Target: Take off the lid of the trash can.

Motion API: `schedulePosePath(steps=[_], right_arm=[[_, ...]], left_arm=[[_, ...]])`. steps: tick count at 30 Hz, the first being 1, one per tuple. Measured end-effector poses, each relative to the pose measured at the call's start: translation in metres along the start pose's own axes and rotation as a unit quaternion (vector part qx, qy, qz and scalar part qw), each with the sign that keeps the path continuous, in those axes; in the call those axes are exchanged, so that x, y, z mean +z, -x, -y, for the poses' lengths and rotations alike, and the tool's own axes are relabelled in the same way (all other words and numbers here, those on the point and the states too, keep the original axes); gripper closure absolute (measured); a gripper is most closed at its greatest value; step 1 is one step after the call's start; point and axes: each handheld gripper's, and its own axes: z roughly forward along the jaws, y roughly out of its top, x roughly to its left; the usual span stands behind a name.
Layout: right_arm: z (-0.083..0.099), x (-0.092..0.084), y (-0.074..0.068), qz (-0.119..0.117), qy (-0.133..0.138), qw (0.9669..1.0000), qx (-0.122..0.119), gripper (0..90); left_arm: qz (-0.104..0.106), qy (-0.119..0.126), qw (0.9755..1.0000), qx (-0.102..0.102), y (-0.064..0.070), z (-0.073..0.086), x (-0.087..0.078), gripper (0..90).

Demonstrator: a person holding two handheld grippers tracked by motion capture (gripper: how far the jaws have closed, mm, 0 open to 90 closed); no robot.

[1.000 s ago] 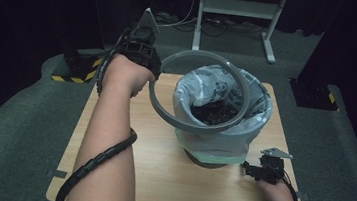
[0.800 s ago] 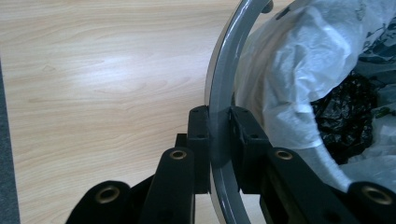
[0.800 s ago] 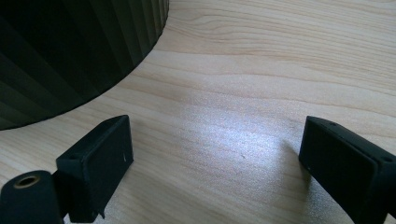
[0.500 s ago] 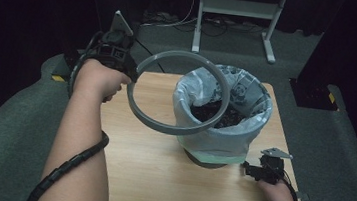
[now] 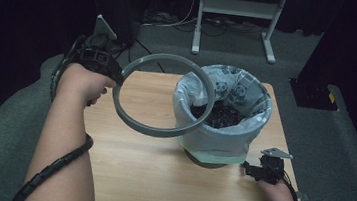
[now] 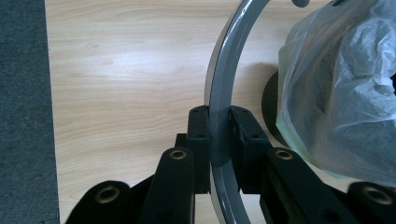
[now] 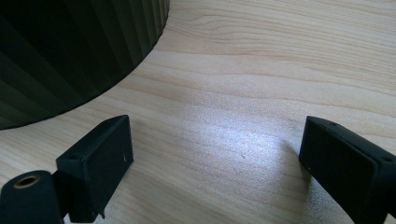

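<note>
On a pale wooden surface (image 5: pixel 148 178) in a dark room, the grey ring (image 5: pixel 164 95) you hold has come off the bin's rim and swung left, now clear in the air beside the bag-lined bin (image 5: pixel 222 117), freeing the liner. Your left hand-held gripper (image 6: pixel 219 135) is clamped on it. Your right hand-held gripper (image 7: pixel 215 154) rests by the bin's base, jaws apart, empty.

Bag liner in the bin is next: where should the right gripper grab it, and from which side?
Best bet: the folded-over cuff of the bag liner on the near right flank of the bin. There it hangs loose outside the rim, so one jaw can likely pinch a fold. Come in level from the right gripper, which sits open beside the base. The left gripper holds the grey ring.
</note>
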Motion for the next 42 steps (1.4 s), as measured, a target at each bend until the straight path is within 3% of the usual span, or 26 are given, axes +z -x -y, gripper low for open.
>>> schedulePosePath(steps=[17,29,42], right_arm=[[0.0,0.0,0.0,0.0,0.0,1.0,0.0,9.4],[0.0,0.0,0.0,0.0,0.0,1.0,0.0,9.3],[0.0,0.0,0.001,-0.001,0.0,1.0,-0.002,9.3]], left_arm=[[0.004,0.005,0.9997,-0.024,-0.03,0.012,-0.004,78.7],[0.006,0.011,0.9994,-0.033,-0.043,0.018,-0.007,78.7],[0.008,0.02,0.9981,-0.057,-0.069,0.03,-0.013,78.7]])
